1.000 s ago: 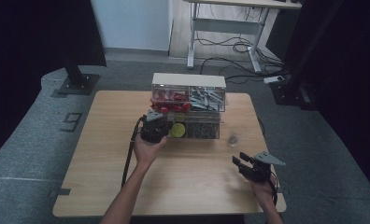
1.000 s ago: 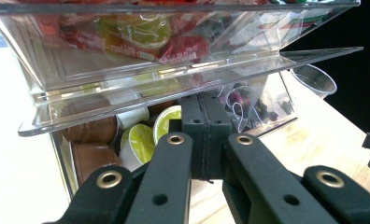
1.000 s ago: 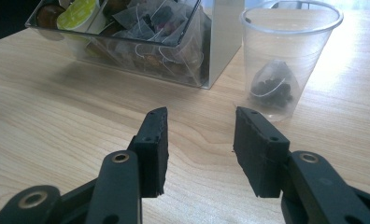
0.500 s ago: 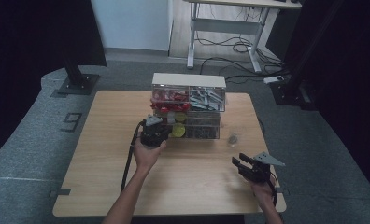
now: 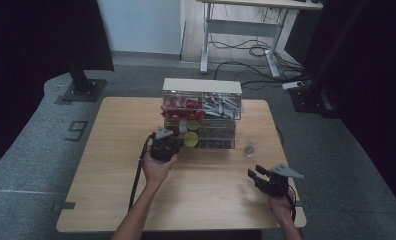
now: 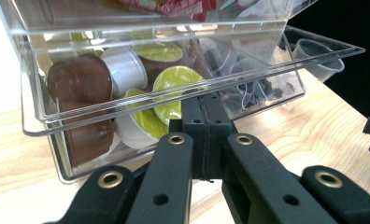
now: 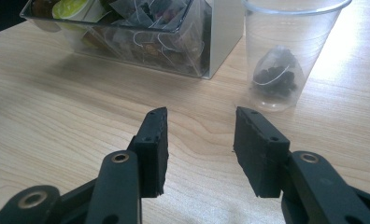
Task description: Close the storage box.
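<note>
At the clear drawer cabinet (image 5: pixel 202 114), the left gripper (image 6: pixel 205 122) is clenched, its tips against the front rim of the coffee-capsule drawer (image 6: pixel 127 100). The right gripper (image 7: pixel 201 140) is released above bare table (image 7: pixel 57 98), near a plastic cup (image 7: pixel 290 51) holding a tea bag (image 7: pixel 275 74).

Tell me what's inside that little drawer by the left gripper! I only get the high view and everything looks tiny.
Observer: From the left gripper view, the clear drawer is pulled out and holds coffee capsules. Some are brown, some white, and some have lime-green tops.
Operator: Is that gripper open?
Observer: No. The left gripper is shut, with its tips right at the drawer's front lip. I can't tell whether it pinches anything.
Operator: What's in the see-through cup on the right?
Observer: From the right gripper view, the clear cup has one tea bag at the bottom, with dark leaves inside.
</note>
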